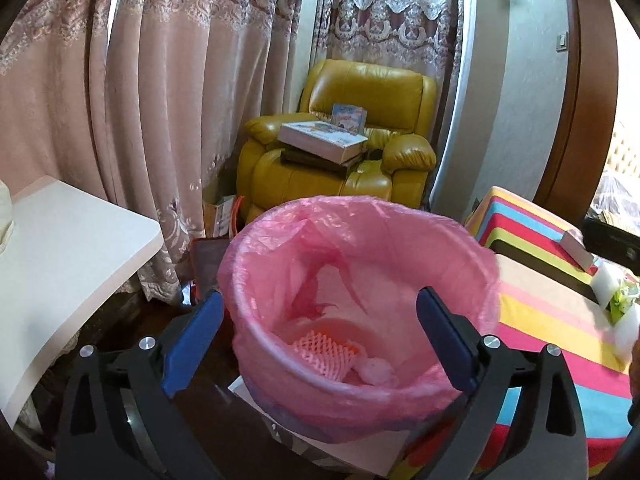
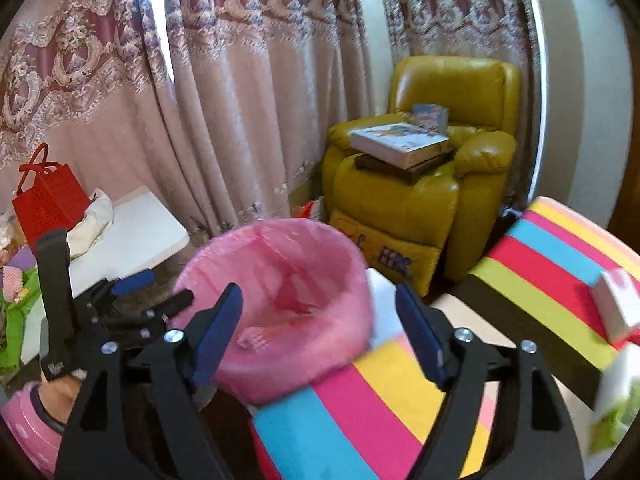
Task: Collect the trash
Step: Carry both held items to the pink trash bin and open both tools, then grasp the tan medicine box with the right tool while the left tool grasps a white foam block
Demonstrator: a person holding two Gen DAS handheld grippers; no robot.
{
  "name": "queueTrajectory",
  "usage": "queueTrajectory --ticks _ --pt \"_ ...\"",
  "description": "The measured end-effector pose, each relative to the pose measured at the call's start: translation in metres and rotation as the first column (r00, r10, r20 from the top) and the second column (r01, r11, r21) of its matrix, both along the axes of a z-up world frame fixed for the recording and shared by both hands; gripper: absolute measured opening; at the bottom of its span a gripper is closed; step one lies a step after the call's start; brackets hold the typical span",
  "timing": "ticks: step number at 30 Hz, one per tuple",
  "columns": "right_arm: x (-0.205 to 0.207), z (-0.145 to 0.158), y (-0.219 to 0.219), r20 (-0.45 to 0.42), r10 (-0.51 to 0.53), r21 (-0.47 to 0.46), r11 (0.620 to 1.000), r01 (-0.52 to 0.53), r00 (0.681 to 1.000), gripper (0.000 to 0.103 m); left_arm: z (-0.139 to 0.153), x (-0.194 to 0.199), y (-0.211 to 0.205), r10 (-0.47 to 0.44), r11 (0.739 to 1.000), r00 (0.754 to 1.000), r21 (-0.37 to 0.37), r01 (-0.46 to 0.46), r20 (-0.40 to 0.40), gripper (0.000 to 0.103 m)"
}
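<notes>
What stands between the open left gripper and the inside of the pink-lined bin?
Nothing visible. The left gripper hangs open right over the bin, its mouth uncovered, with a pink foam net and a crumpled wad at the bottom.

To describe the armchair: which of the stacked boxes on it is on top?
The white box with the picture lid; the dark box lies beneath it.

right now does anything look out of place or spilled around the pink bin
Nothing spilled. The pink foam net and a crumpled wad lie inside the pink-lined bin. One oddity: boxes are stacked on the yellow armchair, overhanging its seat.
</notes>
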State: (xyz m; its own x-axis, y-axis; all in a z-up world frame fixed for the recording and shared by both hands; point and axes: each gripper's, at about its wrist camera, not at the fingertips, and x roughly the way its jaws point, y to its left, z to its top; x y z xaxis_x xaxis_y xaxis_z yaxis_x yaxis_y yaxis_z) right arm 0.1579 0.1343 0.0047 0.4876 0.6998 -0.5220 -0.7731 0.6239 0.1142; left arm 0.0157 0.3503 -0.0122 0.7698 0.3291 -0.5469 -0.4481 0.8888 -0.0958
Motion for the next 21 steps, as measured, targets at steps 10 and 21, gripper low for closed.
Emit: queueTrajectory --ticks 10,21 --pt "-0.017 -0.008 -0.147 0.066 -0.275 0.020 0.962 0.274 0.959 0.084 0.015 0.026 -0.113 -0.173 0.983 0.985 0.062 0.173 -0.011 0.091" --pt "-0.022 -0.035 -0.323 0.019 -0.610 0.005 0.792 0.610 0.792 0.084 0.002 0.073 -0.256 -0.479 0.878 0.877 -0.032 0.478 -0.043 0.092"
